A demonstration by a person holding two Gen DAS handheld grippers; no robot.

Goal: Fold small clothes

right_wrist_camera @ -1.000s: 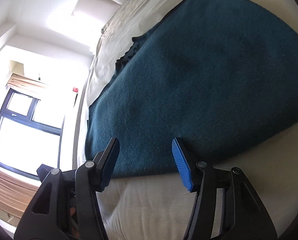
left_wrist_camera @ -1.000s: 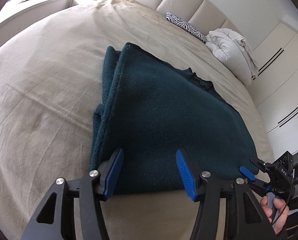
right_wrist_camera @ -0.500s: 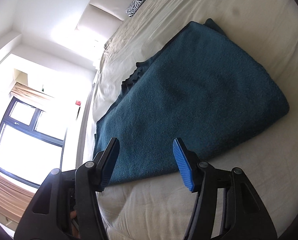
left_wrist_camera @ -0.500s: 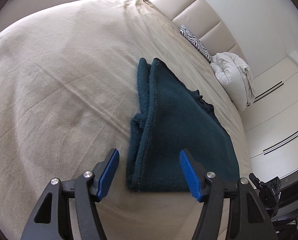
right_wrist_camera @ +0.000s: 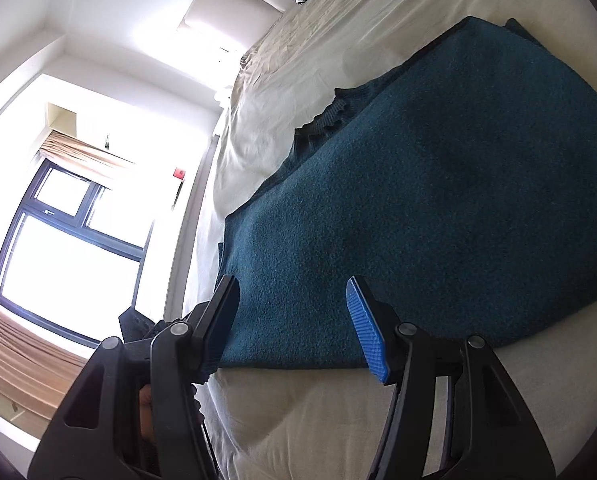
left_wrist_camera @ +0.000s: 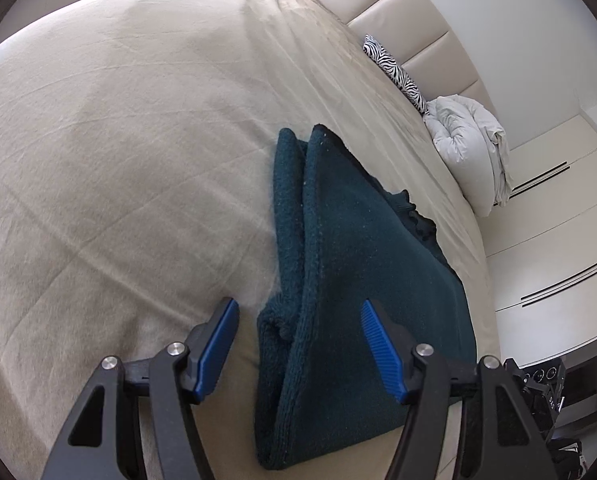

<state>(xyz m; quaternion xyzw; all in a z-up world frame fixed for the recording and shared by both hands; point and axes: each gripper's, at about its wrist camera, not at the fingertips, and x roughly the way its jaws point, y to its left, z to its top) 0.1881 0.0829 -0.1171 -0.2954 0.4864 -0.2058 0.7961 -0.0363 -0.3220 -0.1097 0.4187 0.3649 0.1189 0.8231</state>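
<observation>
Left wrist: left gripper [left_wrist_camera: 298, 344] and right gripper [right_wrist_camera: 290, 324] both spread, empty; knit [left_wrist_camera: 362, 280] looks soft, thick, floppy, so pinch stacked layers at near corner.

A home bedroom: a wide bed [left_wrist_camera: 118, 140] under a beige sheet, padded headboard [left_wrist_camera: 410, 20] at upper right, a zebra-print pillow [left_wrist_camera: 394, 76], a white duvet [left_wrist_camera: 470, 140], and a curtained window [right_wrist_camera: 70, 248] at left.

One folded dark teal fleece garment [left_wrist_camera: 362, 280] lies on one beige-sheeted bed [left_wrist_camera: 118, 140]. One zebra-striped pillow [left_wrist_camera: 398, 74] and one crumpled white duvet [left_wrist_camera: 470, 148] sit near the headboard. Two black, blue-padded tools: left tool [left_wrist_camera: 294, 344], right tool [right_wrist_camera: 294, 324].
</observation>
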